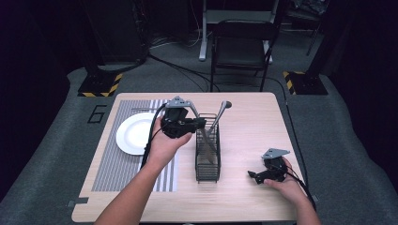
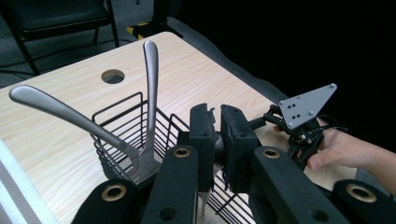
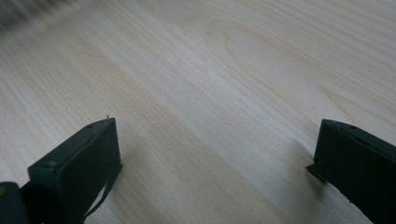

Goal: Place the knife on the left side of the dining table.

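Steel cutlery piece (image 2: 204, 200) pinched in left gripper (image 2: 217, 135) jaws over wire basket (image 1: 207, 161); likely dropping in. Next: open, withdraw. Right gripper (image 3: 217, 154) wide open, empty, on counter (image 1: 248, 140).

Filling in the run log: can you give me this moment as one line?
left gripper: shut on knife, over wire basket | basket: two utensil handles | right gripper: open, low over table | plate: bare
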`<state>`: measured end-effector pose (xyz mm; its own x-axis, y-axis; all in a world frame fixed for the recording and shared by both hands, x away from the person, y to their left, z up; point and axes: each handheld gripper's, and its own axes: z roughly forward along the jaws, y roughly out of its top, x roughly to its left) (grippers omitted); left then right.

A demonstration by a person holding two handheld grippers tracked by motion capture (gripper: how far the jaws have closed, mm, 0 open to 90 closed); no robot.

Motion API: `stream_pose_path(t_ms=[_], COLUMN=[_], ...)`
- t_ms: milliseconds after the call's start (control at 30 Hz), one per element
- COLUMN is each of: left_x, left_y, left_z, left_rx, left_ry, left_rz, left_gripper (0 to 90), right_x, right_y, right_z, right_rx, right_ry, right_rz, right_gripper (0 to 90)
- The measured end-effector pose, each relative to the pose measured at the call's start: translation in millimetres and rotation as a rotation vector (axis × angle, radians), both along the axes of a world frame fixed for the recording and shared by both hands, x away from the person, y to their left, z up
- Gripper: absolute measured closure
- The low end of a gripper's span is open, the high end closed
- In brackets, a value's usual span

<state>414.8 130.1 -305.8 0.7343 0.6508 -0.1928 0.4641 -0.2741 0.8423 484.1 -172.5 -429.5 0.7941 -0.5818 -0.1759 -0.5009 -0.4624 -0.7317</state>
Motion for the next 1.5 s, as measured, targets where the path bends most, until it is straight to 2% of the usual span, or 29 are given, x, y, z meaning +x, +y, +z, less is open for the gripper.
stream_pose_path(t_ms=[367,633,767,1067,1500], left_x=[-8.4,-12.6,-14.4,-20.5,-25.0], left_y=[0.4,-0.8,-2.2,5.9,22.0], left_z=[24.7,39.5,49.6,71.2,87.7], left_rx=[0.038,0.036,0.05,0.03,-0.018], left_ry=[-0.045,-0.054,-0.065,-0.087,-0.098], left_rz=[0.008,0.004,0.006,0.013,0.042], left_gripper=[83.9,83.9,83.9,83.9,83.9], right_x=[-0.1,-0.1,-0.1,-0.1,-0.1], right_y=[0.0,0.3,0.3,0.4,0.1], right_z=[0.1,0.0,0.1,0.1,0.1], right_rx=[0.0,-0.003,-0.003,-0.003,0.0], right_ry=[-0.001,-0.002,-0.002,-0.002,-0.001], right_rz=[0.0,0.002,0.002,0.003,0.001], right_gripper=[0.0,0.0,0.0,0.0,0.0])
